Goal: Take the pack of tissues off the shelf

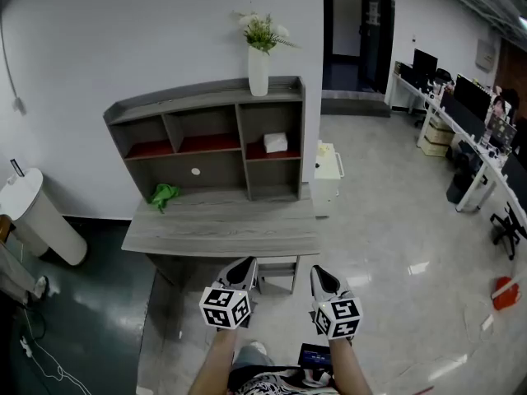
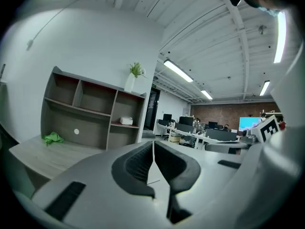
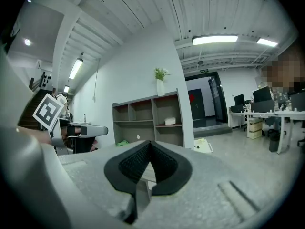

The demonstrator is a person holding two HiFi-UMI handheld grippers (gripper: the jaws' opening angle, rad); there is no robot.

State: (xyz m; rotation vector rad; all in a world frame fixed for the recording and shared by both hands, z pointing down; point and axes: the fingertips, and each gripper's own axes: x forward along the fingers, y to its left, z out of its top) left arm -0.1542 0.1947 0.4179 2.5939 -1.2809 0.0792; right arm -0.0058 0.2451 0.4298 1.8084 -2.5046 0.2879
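Note:
A white pack of tissues [image 1: 275,142] lies on the red-lined right shelf of a grey desk hutch [image 1: 206,105]; it also shows as the tissues [image 2: 126,120] and the tissues [image 3: 170,121] in the gripper views. My left gripper [image 1: 244,271] and right gripper [image 1: 323,280] hang side by side in front of the desk's near edge, well short of the shelf. Both have their jaws pressed together with nothing between them, as seen at the left gripper [image 2: 153,149] and the right gripper [image 3: 150,149].
A white vase with a green plant [image 1: 258,66] stands on top of the hutch. A green cloth [image 1: 163,194] lies on the desktop [image 1: 222,229] at the left. A white cabinet [image 1: 328,171] stands right of the desk, a white cylinder [image 1: 37,216] at the left, office desks [image 1: 469,138] at far right.

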